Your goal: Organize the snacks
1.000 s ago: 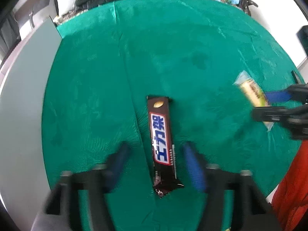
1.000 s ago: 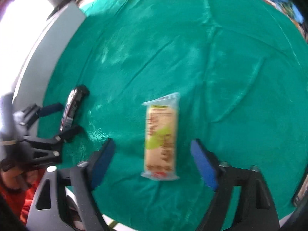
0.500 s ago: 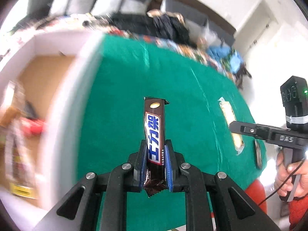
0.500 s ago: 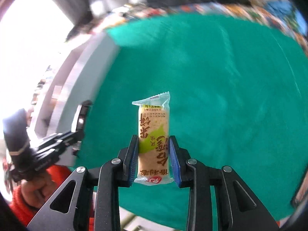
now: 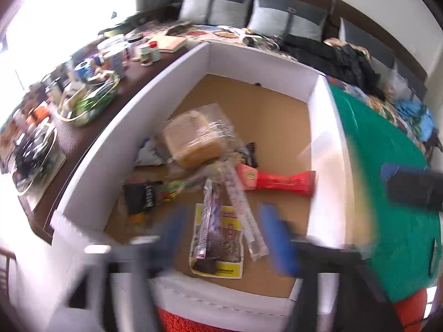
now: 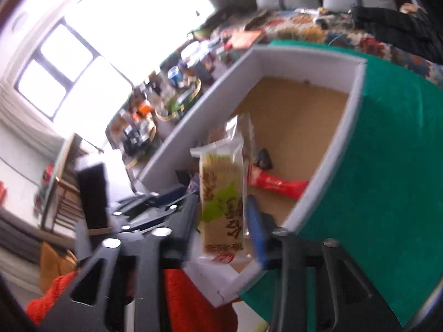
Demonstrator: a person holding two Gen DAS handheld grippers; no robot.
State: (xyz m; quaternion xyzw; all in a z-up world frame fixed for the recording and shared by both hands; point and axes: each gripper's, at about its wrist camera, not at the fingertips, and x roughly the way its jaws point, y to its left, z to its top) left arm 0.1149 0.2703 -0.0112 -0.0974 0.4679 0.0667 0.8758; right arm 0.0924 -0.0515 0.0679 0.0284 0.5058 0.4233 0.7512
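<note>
snacks at the drop-off step: chocolate bar (image 5: pixel 206 229) falls or lies in the white box (image 5: pixel 133 116), left gripper (image 5: pixel 224 238) opening, empty. rice cracker pack (image 6: pixel 223 202) sits between the opening right gripper (image 6: pixel 221 218) pads over the box; next, clear both grippers.

Both fingers (image 5: pixel 278 242) of the left gripper (image 5: pixel 224 238) smear into blue streaks, so their edges cannot be made out. The rice cracker packet (image 6: pixel 223 202) hides part of the red wrapper (image 6: pixel 277 184) (printing unreadable) in the box (image 6: pixel 326 163).
</note>
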